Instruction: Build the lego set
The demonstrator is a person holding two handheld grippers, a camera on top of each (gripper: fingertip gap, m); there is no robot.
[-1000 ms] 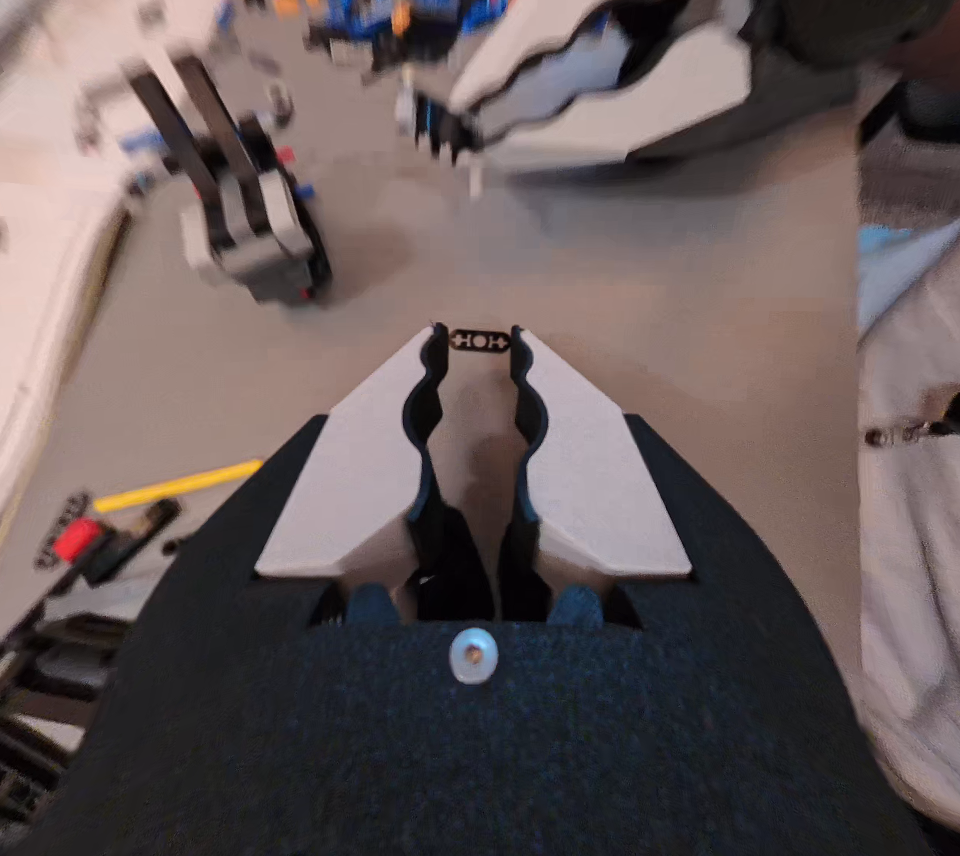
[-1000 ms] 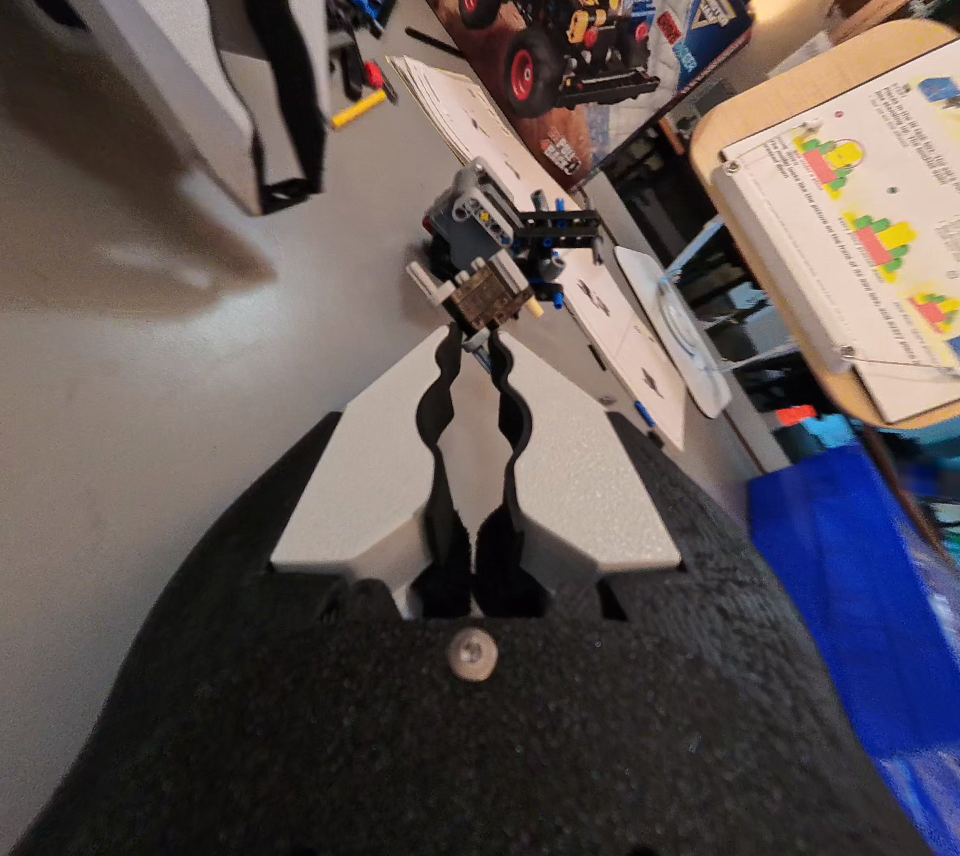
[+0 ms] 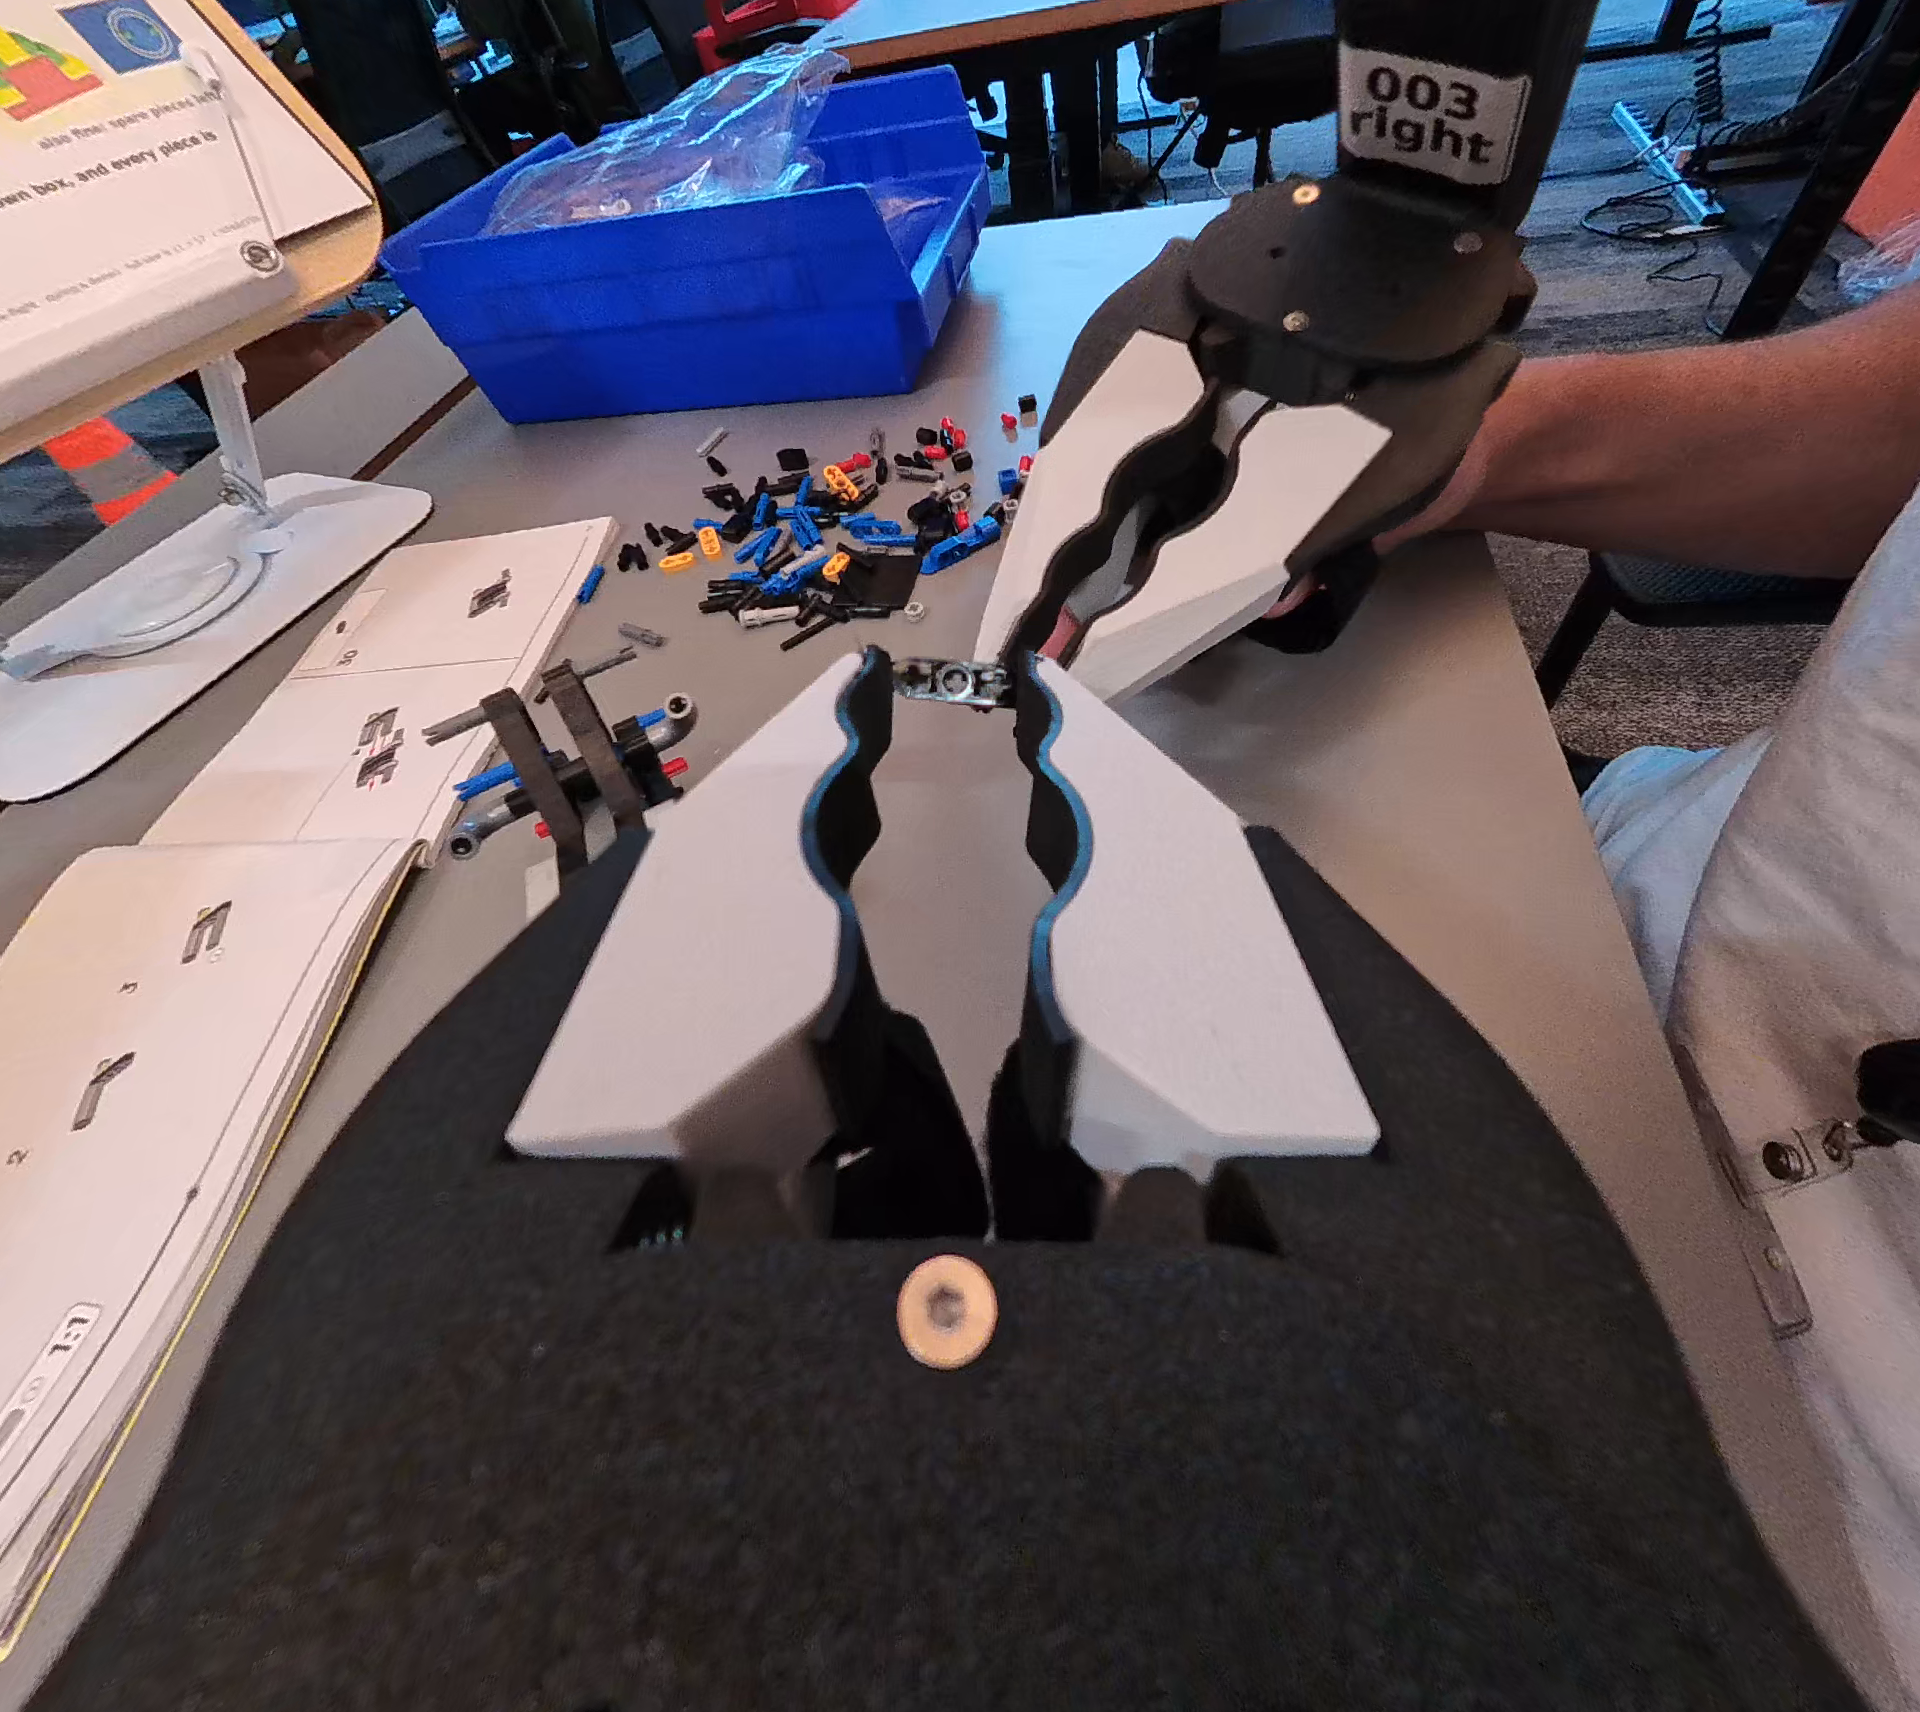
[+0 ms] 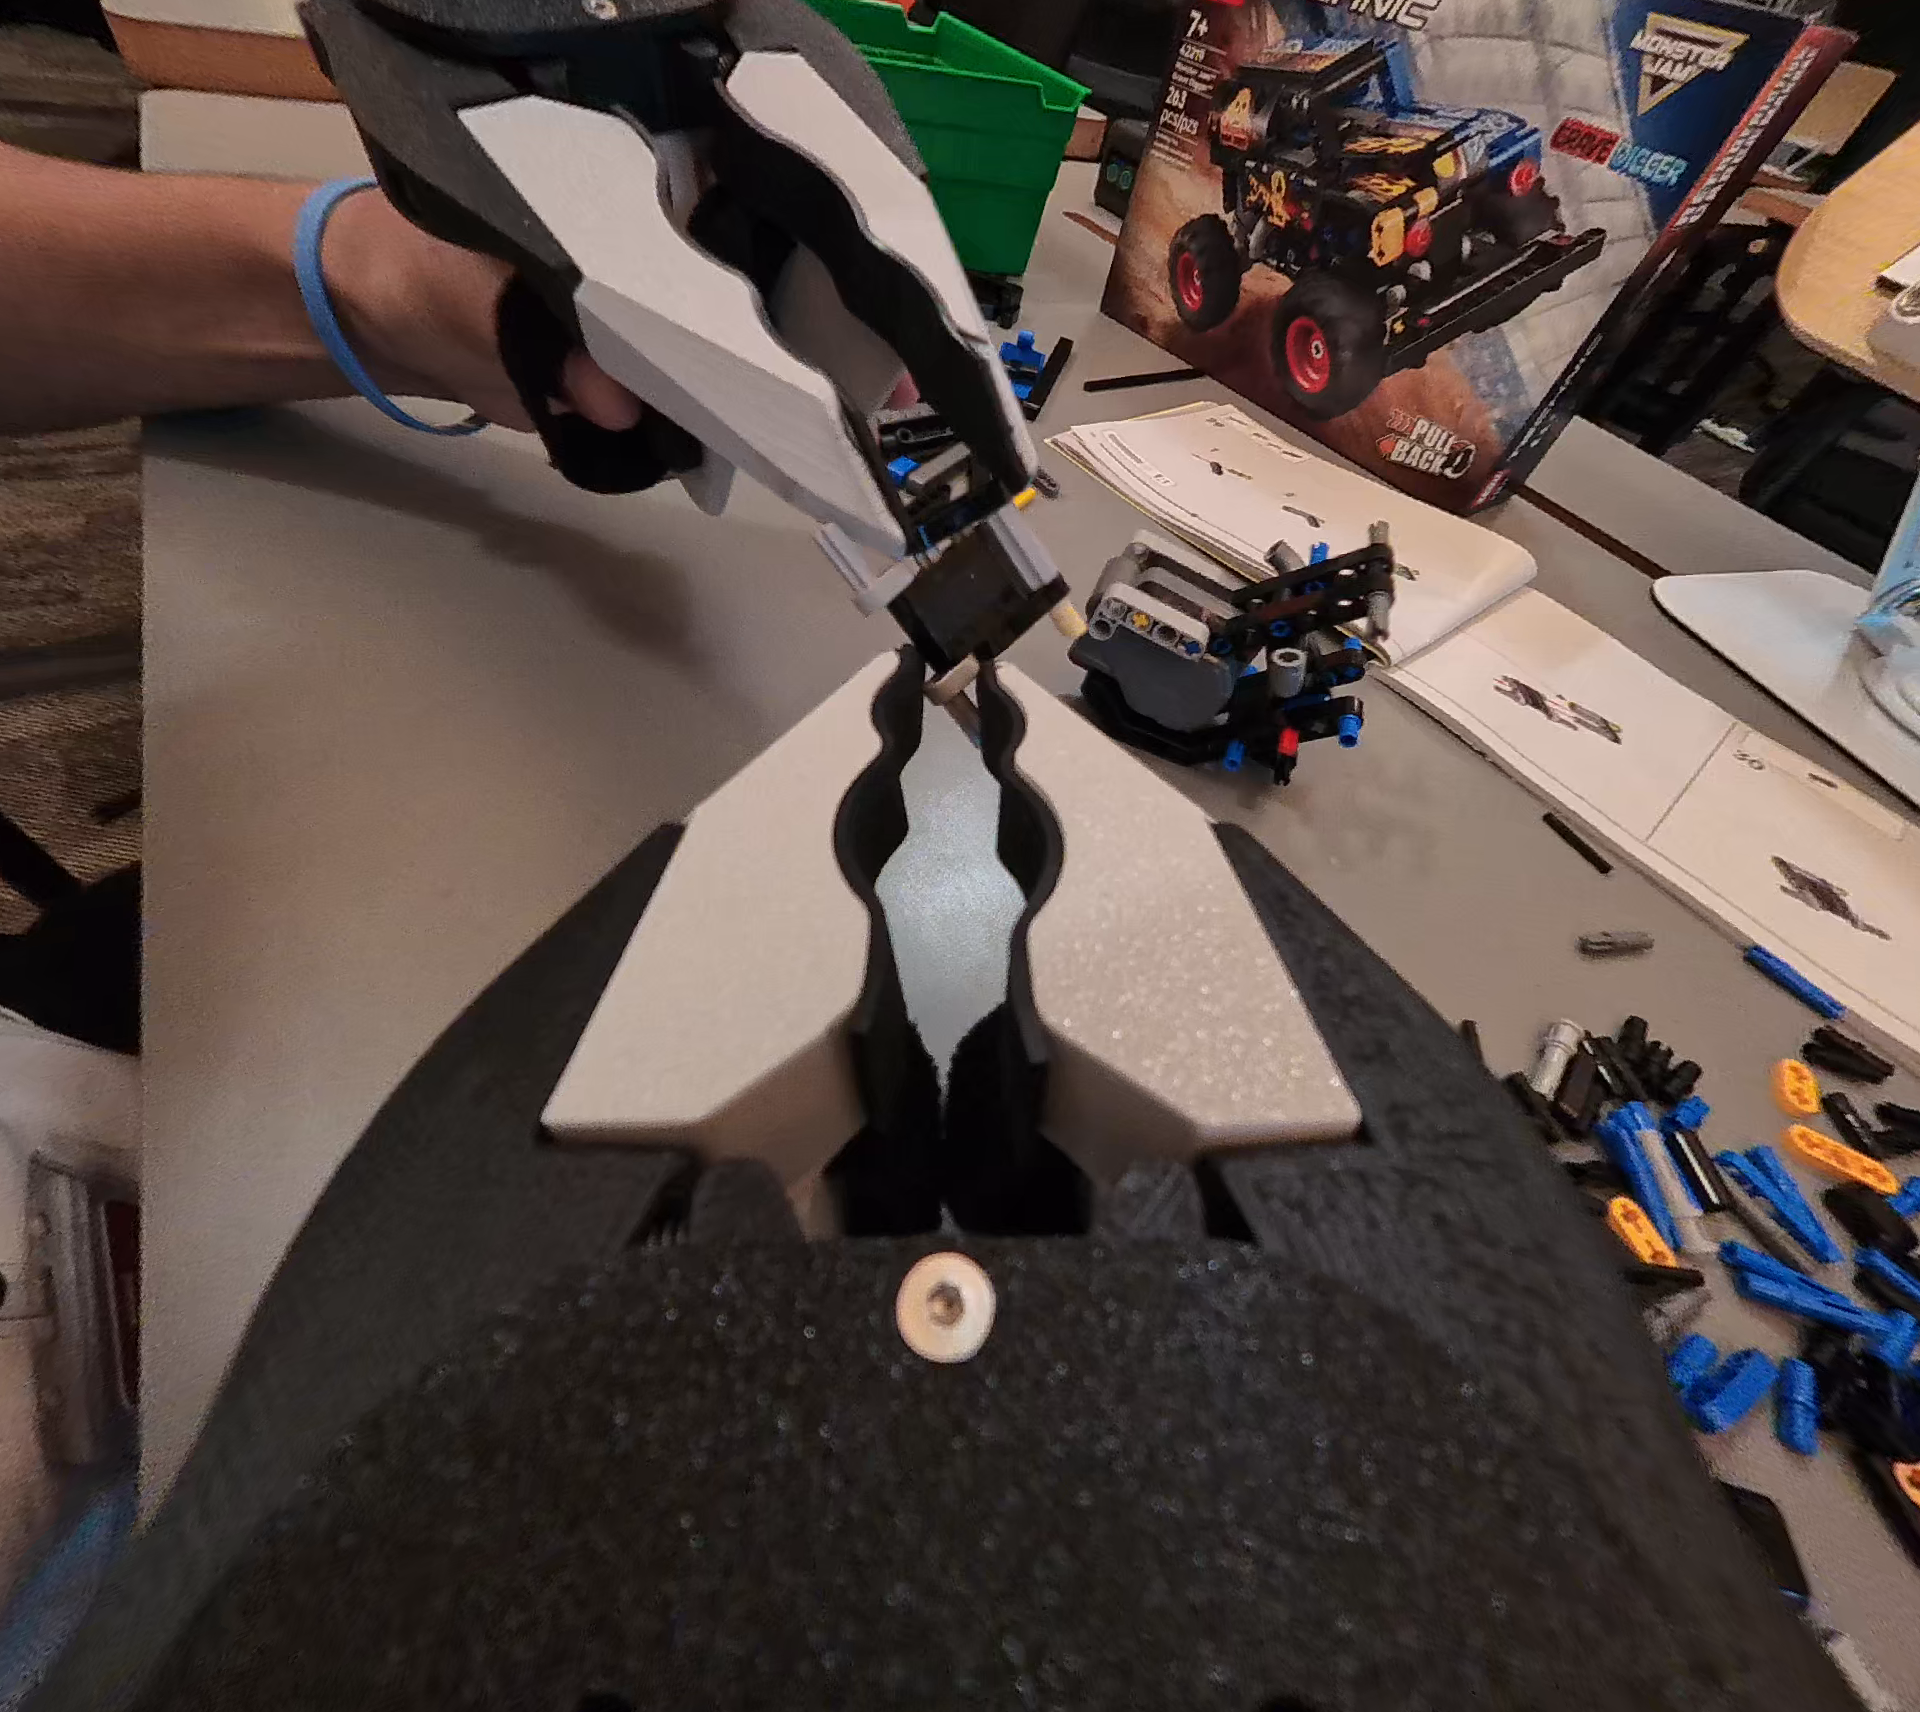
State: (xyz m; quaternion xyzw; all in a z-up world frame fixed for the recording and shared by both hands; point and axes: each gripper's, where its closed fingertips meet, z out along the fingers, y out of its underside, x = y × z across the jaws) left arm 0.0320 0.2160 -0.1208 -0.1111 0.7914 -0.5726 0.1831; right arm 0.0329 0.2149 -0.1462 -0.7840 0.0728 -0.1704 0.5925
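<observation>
We work at a grey worktop (image 3: 1351,831) in a large room with other tables and chairs behind it. On it stand a blue bin (image 3: 707,291) holding a clear bag, and, in the right wrist view, a green bin (image 4: 966,114) and the set's box (image 4: 1455,187). An open booklet (image 3: 260,883) lies at the left side, beside a white stand (image 3: 208,561) that carries a printed sheet. Loose pieces (image 3: 831,530), black, blue, orange and red, lie scattered between the blue bin and the grippers.

Our left gripper (image 3: 951,680) is closed on a small black beam (image 3: 954,682) with holes, pinched crosswise at the fingertips above the worktop. Seen from the right wrist view, the same gripper (image 4: 966,582) holds a dark blocky piece (image 4: 977,608) at its tip; we cannot tell how that matches the beam.

Our right gripper (image 4: 951,691) is nearly closed on a small pale peg (image 4: 951,688) at its tips. The two grippers meet tip to tip, the peg touching the underside of the block.

A part-built model (image 4: 1226,665), grey, black and blue, rests on the worktop just beside the booklet, right of the right gripper's tips and apart from both.
</observation>
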